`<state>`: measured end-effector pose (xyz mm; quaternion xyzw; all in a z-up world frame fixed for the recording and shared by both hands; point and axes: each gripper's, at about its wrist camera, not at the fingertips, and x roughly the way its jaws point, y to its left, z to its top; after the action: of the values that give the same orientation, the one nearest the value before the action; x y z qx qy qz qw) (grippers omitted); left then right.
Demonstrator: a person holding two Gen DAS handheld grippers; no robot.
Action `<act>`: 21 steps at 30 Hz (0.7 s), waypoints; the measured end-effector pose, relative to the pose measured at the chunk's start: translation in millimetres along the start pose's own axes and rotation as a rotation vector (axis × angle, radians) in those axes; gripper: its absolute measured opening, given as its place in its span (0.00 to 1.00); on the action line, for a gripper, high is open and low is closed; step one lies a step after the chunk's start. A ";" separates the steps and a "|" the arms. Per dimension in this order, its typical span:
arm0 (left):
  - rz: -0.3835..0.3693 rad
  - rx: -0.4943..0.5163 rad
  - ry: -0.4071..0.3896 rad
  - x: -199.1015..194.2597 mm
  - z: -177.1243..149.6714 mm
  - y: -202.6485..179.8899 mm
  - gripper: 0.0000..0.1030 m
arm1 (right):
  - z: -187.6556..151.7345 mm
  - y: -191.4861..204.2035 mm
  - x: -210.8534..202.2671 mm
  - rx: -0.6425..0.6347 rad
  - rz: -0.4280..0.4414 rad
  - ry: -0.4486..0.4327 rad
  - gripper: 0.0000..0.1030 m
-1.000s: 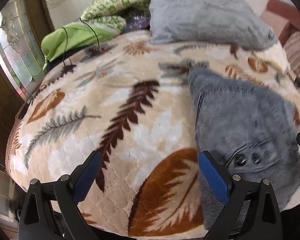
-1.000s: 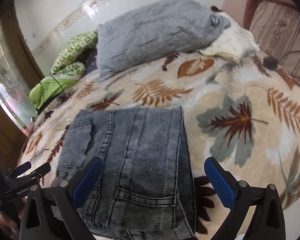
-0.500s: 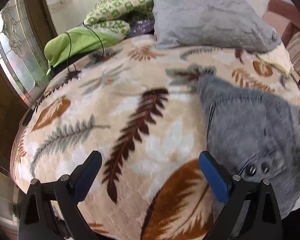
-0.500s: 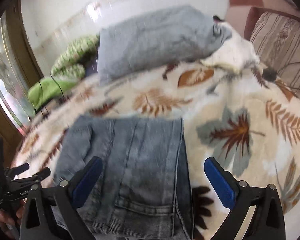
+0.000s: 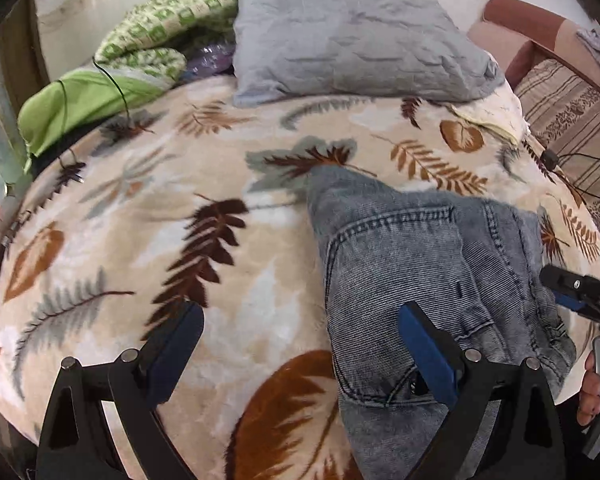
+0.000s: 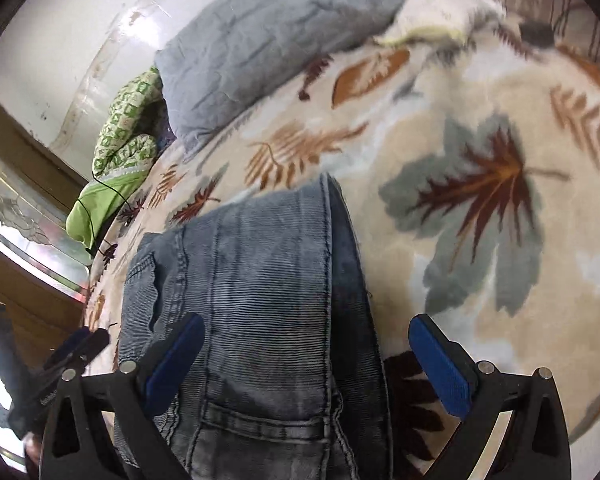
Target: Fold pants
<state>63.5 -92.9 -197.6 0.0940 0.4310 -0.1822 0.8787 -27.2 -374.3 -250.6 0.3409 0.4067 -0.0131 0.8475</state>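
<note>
Across most of both frames lies the bed, covered by a cream blanket (image 5: 228, 264) printed with brown, rust and grey leaves. In the left wrist view a grey pillow (image 5: 348, 44) occupies the upper centre, lying on the blanket's far edge. A green cloth (image 5: 76, 100) and a green-and-white patterned cloth (image 5: 160, 28) sit bunched at the upper left, with a thin black cable draped over the green one. A striped cushion (image 5: 568, 112) shows at the upper right edge.

The pants (image 5: 412, 280), grey-blue denim, lie folded on the blanket in the lower right of the left wrist view; a stitched pocket faces up. In the right wrist view the pants (image 6: 260, 300) fill the lower centre, with a folded edge running up the middle of the frame and a leaf print just to the right of it.

The left tongs (image 5: 300, 352) are spread wide and hold nothing. The left pad is over bare blanket; the right pad is over the pants' near edge. Contact with the cloth cannot be determined.

The right tongs (image 6: 308, 364) are likewise spread wide and hold nothing. The left pad is over the denim; the right pad is over the blanket beside the pants. The right tongs also appear at the right edge of the left wrist view, beside the pants.
</note>
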 end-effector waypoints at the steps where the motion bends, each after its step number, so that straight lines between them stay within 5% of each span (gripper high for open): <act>1: -0.006 -0.001 0.002 3.8 -0.4 0.2 0.95 | 0.9 0.0 1.1 -0.006 0.000 -0.003 1.00; 11: -0.036 0.016 0.009 10.5 3.3 -1.2 0.95 | 18.5 13.2 26.7 -0.001 0.106 0.032 1.00; 21: 0.026 0.046 0.003 -9.3 -4.3 4.6 0.95 | 36.4 35.1 59.5 0.009 0.198 0.080 1.00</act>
<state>56.9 -85.1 -192.8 0.1198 0.4267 -0.1805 0.8781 47.8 -353.6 -256.4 0.3832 0.4045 0.0823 0.8263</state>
